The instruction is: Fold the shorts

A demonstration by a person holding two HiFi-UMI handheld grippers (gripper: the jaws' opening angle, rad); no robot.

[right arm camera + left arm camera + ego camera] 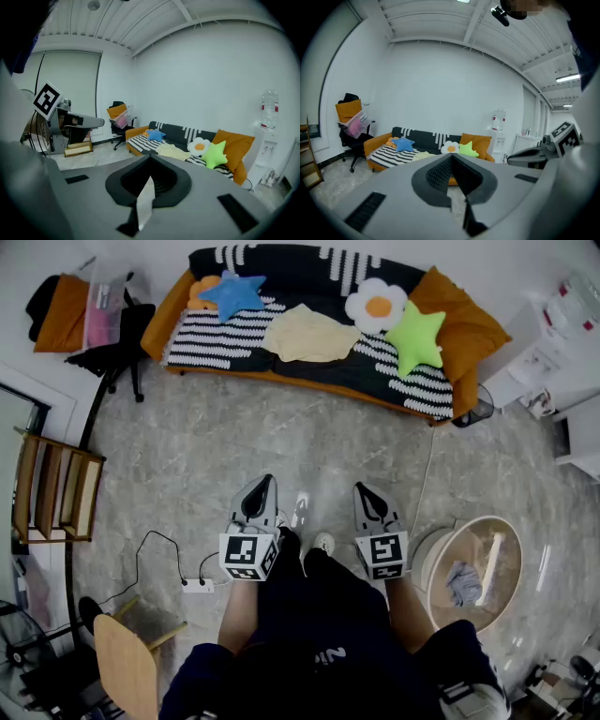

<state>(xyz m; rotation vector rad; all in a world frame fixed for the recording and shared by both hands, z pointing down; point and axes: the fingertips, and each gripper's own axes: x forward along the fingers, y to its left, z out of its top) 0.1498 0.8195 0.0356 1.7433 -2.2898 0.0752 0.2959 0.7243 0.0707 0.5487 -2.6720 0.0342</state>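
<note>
Well back from the sofa, the left gripper and the right gripper are held side by side, pointing toward it, each with its jaws pressed together on nothing. The pale yellow shorts lie spread on the sofa's seat, between the blue star cushion and the flower cushion.
</note>
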